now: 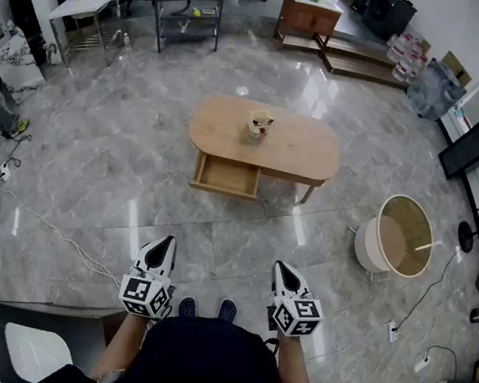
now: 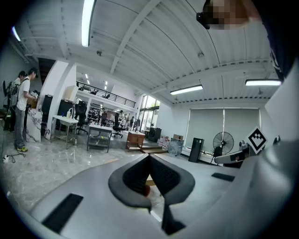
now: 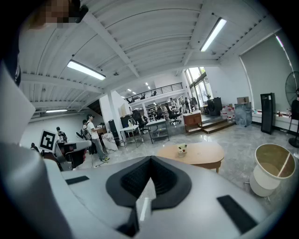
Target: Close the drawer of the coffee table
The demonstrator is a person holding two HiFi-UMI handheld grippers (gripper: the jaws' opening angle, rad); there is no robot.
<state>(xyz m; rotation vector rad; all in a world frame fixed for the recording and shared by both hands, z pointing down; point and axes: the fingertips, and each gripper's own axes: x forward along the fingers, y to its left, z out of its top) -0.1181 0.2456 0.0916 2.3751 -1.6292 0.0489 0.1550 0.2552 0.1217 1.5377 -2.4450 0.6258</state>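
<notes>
Grey marble floor (image 1: 90,161) all round, glossy. Oval wood coffee table (image 1: 293,145) sits mid-scene, well apart from you on the far side. White round tub (image 1: 396,235) w/ tan inside is to the table's right, nearer you, a stick leaning in it.

Drawer (image 1: 227,176) is under the table's near-left edge, pulled out toward you, open, inside looks bare. Neither claw is near it.

Your L gripper (image 1: 160,250) is low and near, left of your shoes, tip aimed at the table. L gripper view: jaws pressed together at the tips, nothing between the pads (image 2: 135,175). R gripper (image 1: 284,268) is same height on the right, just beside your shoes. R gripper view: jaws likewise together, nothing held, table ahead beyond the tips.

Small cup-like item (image 1: 260,125) stands upright on the tabletop, roughly centre-left; can't tell what's in it, something w/ red bits.
</notes>
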